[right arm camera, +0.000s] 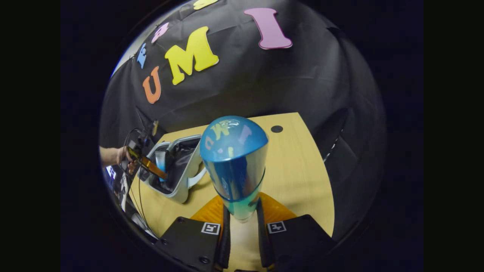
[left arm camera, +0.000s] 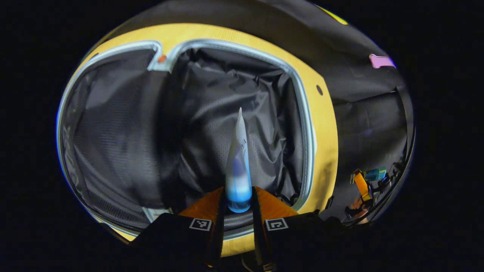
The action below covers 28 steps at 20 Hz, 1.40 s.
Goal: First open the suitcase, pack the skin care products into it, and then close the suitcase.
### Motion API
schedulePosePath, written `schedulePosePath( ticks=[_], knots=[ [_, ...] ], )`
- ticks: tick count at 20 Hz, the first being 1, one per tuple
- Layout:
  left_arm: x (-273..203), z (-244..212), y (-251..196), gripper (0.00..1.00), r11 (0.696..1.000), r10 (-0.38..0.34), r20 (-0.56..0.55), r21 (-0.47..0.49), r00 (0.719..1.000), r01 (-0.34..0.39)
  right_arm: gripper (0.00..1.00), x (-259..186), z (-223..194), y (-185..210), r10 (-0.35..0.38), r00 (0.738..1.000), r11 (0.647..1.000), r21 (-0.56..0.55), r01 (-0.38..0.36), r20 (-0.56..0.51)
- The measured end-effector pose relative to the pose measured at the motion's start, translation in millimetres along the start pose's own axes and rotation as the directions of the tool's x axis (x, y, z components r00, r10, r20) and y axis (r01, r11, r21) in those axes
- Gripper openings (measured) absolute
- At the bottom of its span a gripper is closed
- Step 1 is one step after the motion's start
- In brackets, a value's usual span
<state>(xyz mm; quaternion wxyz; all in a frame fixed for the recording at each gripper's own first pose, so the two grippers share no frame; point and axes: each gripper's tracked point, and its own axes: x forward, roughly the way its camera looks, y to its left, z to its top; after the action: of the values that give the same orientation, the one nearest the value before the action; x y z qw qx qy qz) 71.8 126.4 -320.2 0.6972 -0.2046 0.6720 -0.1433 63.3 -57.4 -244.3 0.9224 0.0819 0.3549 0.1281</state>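
The suitcase [left arm camera: 181, 124] lies open on the wooden table [left arm camera: 325, 124], its two dark-lined halves spread flat, so packing is the step in hand. The left gripper [left arm camera: 239, 206] is clamped on a white-and-blue skin care tube [left arm camera: 239, 166], which hangs over the right half of the suitcase, its crimped end pointing to twelve o'clock.

In the right gripper view, the right gripper [right arm camera: 242, 219] is closed on a glossy blue bottle [right arm camera: 234, 162], held upright above the table. From there the suitcase [right arm camera: 177, 166] sits toward nine o'clock, well apart, with the left gripper [right arm camera: 151, 166] and the hand [right arm camera: 124, 156] holding it over the case.

Next, I judge, the tube must be lowered into the lining and released; then the bottle carried across.
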Motion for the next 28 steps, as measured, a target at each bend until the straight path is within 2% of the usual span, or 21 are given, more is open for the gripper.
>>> schedulePosePath(
  ticks=[2,4,7,13,16,18,20,22,23,24,25,26,28],
  knots=[
    [5.0,-5.9,2.1,0.37,1.0,0.012,-0.096,0.0,0.995,-0.013,0.26,-10.7,2.5,1.2,0.002,1.0,1.0,-0.017,-0.001,0.009],
    [-0.6,-4.6,10.2,0.37,0.998,0.058,-0.147,0.043,0.987,-0.053,0.28,-17.0,3.2,4.7,0.009,1.0,1.0,-0.009,-0.009,0.009],
    [2.6,-0.6,19.7,0.37,0.99,0.126,-0.182,0.089,0.975,-0.111,0.28,-16.9,4.8,17.2,0.029,1.0,1.0,-0.011,-0.029,0.009],
    [5.0,-1.9,15.4,0.38,0.988,0.139,-0.218,0.102,0.966,-0.119,0.28,-9.4,8.6,57.2,0.101,0.995,0.994,-0.046,-0.102,-0.011],
    [2.9,-4.3,10.0,0.47,0.993,0.104,-0.222,0.072,0.969,-0.09,0.26,-4.0,9.2,81.6,0.138,0.99,0.986,-0.087,-0.141,-0.04],
    [-0.9,-9.4,9.4,0.64,0.994,0.094,-0.221,0.066,0.971,-0.081,0.27,1.3,10.1,105.9,0.187,0.979,0.976,-0.097,-0.194,-0.075],
    [-15.7,-12.6,6.3,0.73,0.997,0.069,-0.197,0.052,0.978,-0.06,0.28,13.0,5.7,137.4,0.25,0.956,0.96,-0.086,-0.266,-0.156],
    [-39.5,-15.9,3.2,0.79,0.996,0.062,-0.121,0.073,0.991,-0.053,0.3,30.6,3.1,177.4,0.312,0.913,0.94,-0.057,-0.338,-0.261],
    [-54.0,-17.4,-1.6,0.92,0.996,0.05,-0.058,0.083,0.997,-0.045,0.28,42.6,0.2,197.3,0.33,0.885,0.932,-0.035,-0.361,-0.328],
    [-71.8,-16.5,-8.1,0.83,0.994,0.047,0.028,0.097,0.998,-0.05,0.28,56.2,-1.9,216.8,0.342,0.853,0.929,0.001,-0.371,-0.393],
    [-87.9,-18.1,-13.7,0.85,0.992,0.042,0.129,0.116,0.991,-0.057,0.28,71.0,-5.1,236.2,0.356,0.818,0.925,0.048,-0.376,-0.452],
    [-105.6,-18.3,-19.1,1.0,0.99,0.034,0.237,0.127,0.971,-0.066,0.28,87.1,-10.2,254.2,0.363,0.785,0.924,0.088,-0.371,-0.501],
    [-138.2,-24.6,-20.1,0.98,0.983,0.055,0.419,0.135,0.906,-0.123,0.29,117.7,-23.3,274.1,0.322,0.741,0.937,0.087,-0.338,-0.589]
  ],
)
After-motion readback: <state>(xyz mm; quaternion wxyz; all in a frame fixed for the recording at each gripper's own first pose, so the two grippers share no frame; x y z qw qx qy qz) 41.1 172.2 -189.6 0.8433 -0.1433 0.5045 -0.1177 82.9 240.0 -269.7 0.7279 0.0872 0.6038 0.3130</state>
